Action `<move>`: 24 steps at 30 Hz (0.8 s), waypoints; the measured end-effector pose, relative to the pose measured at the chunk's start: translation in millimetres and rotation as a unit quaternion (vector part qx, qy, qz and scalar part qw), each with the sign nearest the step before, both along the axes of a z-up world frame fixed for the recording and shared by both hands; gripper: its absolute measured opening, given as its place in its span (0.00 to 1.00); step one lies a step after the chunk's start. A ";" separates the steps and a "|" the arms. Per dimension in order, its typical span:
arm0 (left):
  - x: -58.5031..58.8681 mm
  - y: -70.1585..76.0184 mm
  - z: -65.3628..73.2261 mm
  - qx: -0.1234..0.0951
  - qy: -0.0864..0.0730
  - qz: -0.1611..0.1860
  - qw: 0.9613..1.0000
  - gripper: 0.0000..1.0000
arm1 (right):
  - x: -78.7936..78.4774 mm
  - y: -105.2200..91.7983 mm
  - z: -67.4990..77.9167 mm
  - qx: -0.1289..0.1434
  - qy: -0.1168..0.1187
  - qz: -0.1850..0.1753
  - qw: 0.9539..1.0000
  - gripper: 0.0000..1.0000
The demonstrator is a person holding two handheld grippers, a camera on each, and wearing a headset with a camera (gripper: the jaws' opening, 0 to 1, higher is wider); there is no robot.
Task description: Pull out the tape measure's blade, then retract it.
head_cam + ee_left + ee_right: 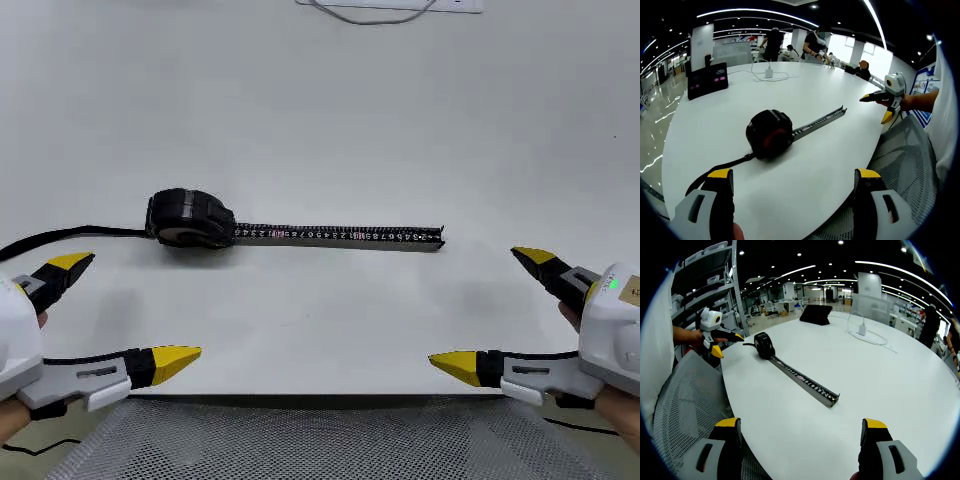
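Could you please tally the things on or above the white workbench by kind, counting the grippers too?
Tape measure, blade out: 1
Grippers, left gripper and right gripper, both open: 2
White charger with cable: 1
Dark screen: 1
Total: 5

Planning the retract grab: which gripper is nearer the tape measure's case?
Left. The left gripper sits open near the case, toward the person; the right gripper is out by the blade's hook end.
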State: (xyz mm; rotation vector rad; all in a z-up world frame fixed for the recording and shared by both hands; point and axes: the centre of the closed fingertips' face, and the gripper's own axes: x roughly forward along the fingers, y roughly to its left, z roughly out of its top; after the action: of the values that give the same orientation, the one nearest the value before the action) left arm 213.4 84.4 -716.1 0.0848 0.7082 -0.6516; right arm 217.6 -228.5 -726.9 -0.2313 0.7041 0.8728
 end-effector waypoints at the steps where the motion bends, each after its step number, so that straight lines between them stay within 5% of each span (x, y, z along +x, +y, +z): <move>1: 1.4 -0.8 -0.2 -0.001 0.000 0.001 1.000 0.98 | 0.3 0.1 0.4 0.000 0.000 0.000 1.000 0.99; 24: 26.4 -17.3 -5.6 -0.008 0.003 0.004 1.000 0.96 | 4.1 -0.8 -0.2 -0.001 -0.002 0.002 1.000 0.99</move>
State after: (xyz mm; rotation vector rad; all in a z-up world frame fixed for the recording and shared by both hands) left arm 239.8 67.1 -721.7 0.0651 0.7093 -0.6509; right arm 221.7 -229.3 -727.1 -0.2355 0.7009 0.8751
